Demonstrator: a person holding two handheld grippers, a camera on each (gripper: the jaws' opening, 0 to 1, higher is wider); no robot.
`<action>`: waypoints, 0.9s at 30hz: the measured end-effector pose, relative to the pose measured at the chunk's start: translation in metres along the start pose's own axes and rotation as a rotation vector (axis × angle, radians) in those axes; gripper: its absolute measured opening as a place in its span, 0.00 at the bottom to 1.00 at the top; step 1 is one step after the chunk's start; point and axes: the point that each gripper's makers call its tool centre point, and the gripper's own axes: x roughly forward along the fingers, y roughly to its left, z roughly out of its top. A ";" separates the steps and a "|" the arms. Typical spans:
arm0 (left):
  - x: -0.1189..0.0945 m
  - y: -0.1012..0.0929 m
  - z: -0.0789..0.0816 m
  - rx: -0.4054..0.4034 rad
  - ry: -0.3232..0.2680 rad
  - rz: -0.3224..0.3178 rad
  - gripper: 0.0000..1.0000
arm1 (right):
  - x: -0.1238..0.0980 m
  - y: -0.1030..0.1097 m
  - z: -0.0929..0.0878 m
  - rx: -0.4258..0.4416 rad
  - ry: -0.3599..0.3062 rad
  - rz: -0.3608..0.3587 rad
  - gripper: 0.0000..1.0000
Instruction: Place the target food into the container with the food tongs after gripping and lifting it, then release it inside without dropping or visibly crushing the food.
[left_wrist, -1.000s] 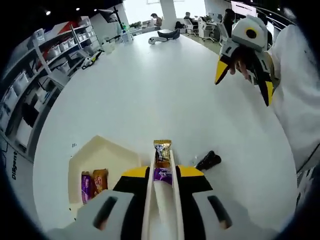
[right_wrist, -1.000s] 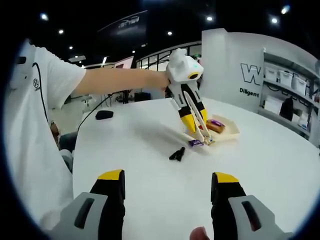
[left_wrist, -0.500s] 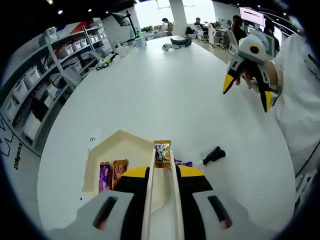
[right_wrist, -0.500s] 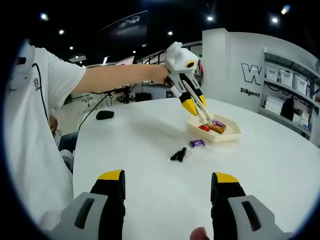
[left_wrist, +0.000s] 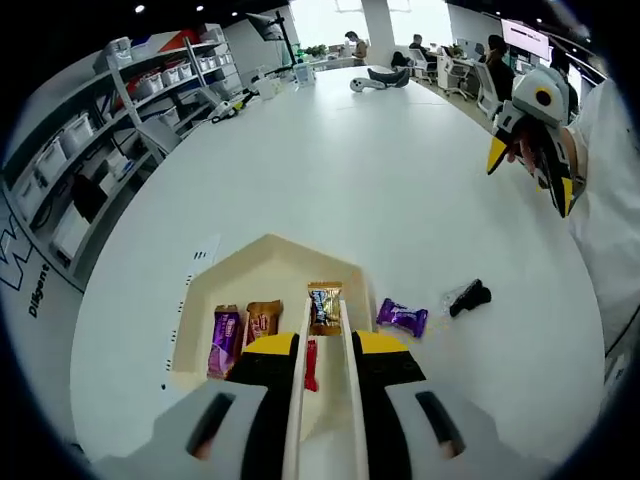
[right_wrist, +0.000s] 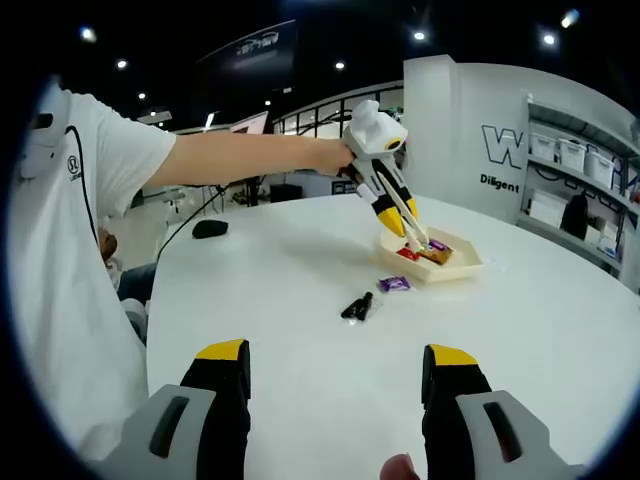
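The left gripper's fingers are closed on a pair of white food tongs, and the tong tips pinch a gold-wrapped candy just ahead of them, above the inside of the cream tray. Left of the tongs, a purple candy and a brown candy lie in the tray; a red candy shows between the tong arms. Just right of the tray, a purple candy on the bench lies beside a black wrapper. The right gripper hangs over the white bench, its fingers wide apart and holding nothing.
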 end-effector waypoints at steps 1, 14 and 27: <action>0.002 0.001 0.000 -0.003 0.000 -0.002 0.19 | 0.000 -0.001 0.000 0.001 -0.001 -0.001 0.67; 0.024 0.017 -0.012 -0.019 0.041 0.002 0.19 | -0.002 -0.003 0.002 0.002 -0.002 -0.004 0.67; 0.025 0.023 -0.021 -0.014 0.064 0.016 0.19 | 0.000 -0.003 -0.001 0.007 -0.001 0.003 0.67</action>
